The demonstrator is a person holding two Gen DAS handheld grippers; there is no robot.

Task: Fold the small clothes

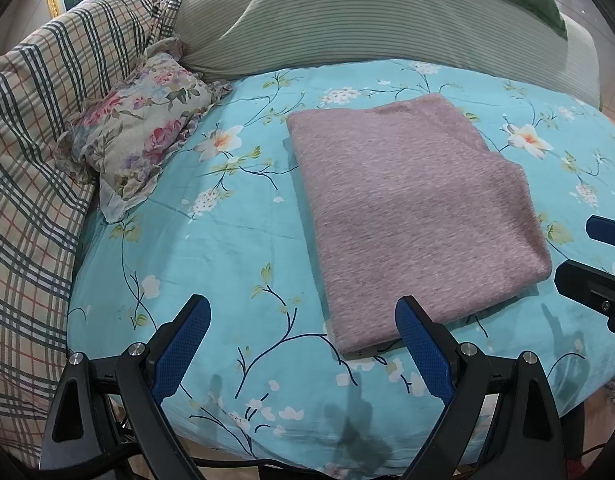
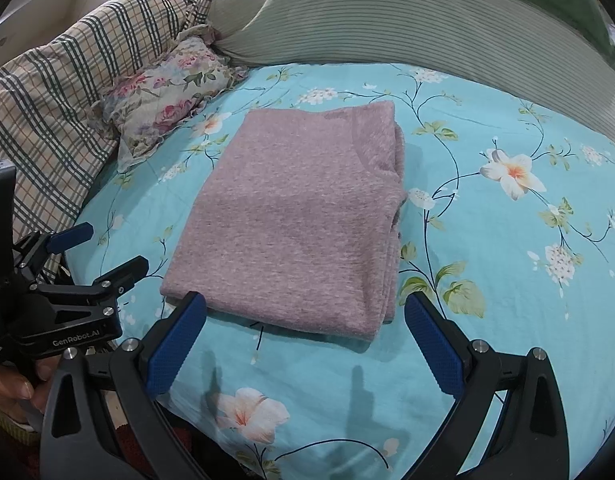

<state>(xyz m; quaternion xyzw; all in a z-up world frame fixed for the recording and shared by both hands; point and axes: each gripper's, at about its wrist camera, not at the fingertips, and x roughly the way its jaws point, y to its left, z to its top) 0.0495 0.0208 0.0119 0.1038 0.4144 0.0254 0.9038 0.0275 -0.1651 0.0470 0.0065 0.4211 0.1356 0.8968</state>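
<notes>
A mauve knit garment (image 1: 407, 208) lies folded into a flat rectangle on the turquoise floral bedsheet (image 1: 227, 248); the right wrist view shows it (image 2: 299, 216) with stacked layers along its right edge. My left gripper (image 1: 303, 320) is open near the garment's near left corner, holding nothing. My right gripper (image 2: 307, 316) is open just in front of the garment's near edge, with nothing between its blue pads. The right gripper (image 1: 591, 252) also shows at the right edge of the left wrist view, and the left gripper (image 2: 103, 248) shows at the left of the right wrist view.
A small flowered cushion (image 1: 143, 132) lies left of the garment. A plaid quilt (image 1: 31, 168) is heaped along the left, and a green striped pillow (image 1: 367, 24) lies across the back. A hand (image 2: 15, 388) grips the left tool. The bed's front edge runs below the grippers.
</notes>
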